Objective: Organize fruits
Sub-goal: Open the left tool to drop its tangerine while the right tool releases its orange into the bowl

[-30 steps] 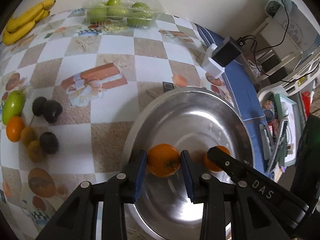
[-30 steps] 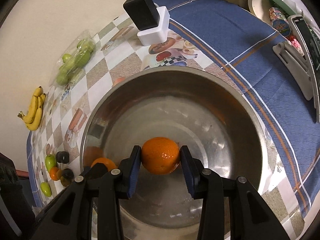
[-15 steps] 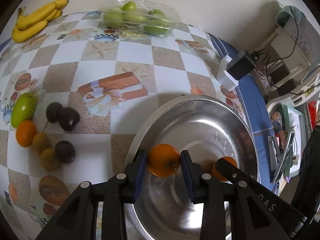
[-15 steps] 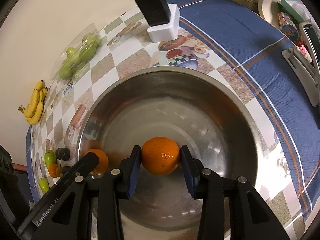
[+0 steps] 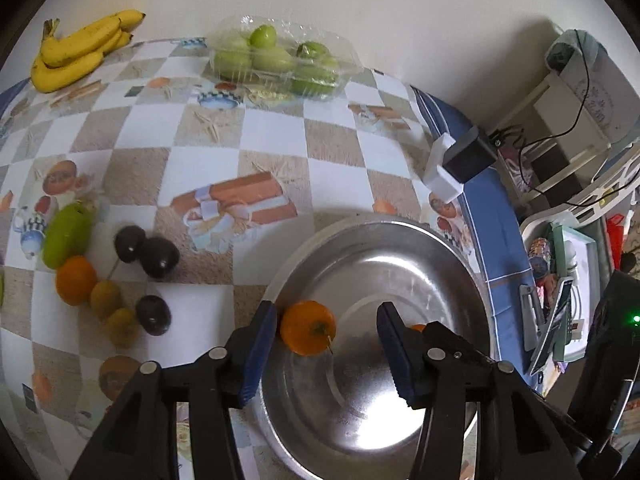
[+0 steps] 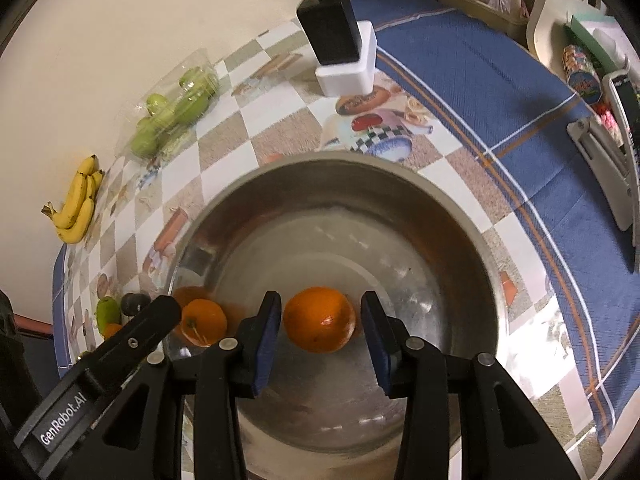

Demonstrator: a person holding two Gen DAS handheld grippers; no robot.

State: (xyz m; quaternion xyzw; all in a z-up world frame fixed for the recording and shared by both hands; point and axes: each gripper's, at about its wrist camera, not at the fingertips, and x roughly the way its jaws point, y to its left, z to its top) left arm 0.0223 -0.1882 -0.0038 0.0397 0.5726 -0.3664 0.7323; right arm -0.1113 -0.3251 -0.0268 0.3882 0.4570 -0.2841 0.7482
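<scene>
Jaws of the left gripper (image 5: pixel 326 328) had just been opening and stood spread, with an orange (image 5: pixel 307 332) between them, lying close to or against the left pad and well clear of the right pad, so not pinched. It sat inside the steel bowl (image 5: pixel 452 256), near the bowl's left wall. Right gripper (image 6: pixel 320 322) jaws were slightly parted around a second orange (image 6: pixel 319 319); small gaps showed on both sides, so the pads were not pressing it. That orange lay low in the bowl, toward the near side. From the right wrist view the first orange showed at the bowl's left wall, partly behind the left gripper's black arm.

Bowl stood on a checkered tablecloth (image 5: pixel 276 132), close to where it met a blue cloth (image 6: pixel 500 92). On the checkered cloth, left of the bowl, lay a loose cluster: a green mango (image 5: pixel 66 236), a third orange (image 5: pixel 76 280) just below it, two kiwis (image 5: pixel 106 299), and three dark round fruits (image 5: pixel 159 257), kind unclear. All well apart from the bowl. At the far edge by the wall lay a bunch of bananas (image 5: pixel 78 50) and a clear plastic box of green fruits (image 5: pixel 276 58). A black adapter on a white block (image 6: pixel 344 48) stood beyond the bowl, near the blue cloth's border. Clutter off the table's right side was too small to tell.
</scene>
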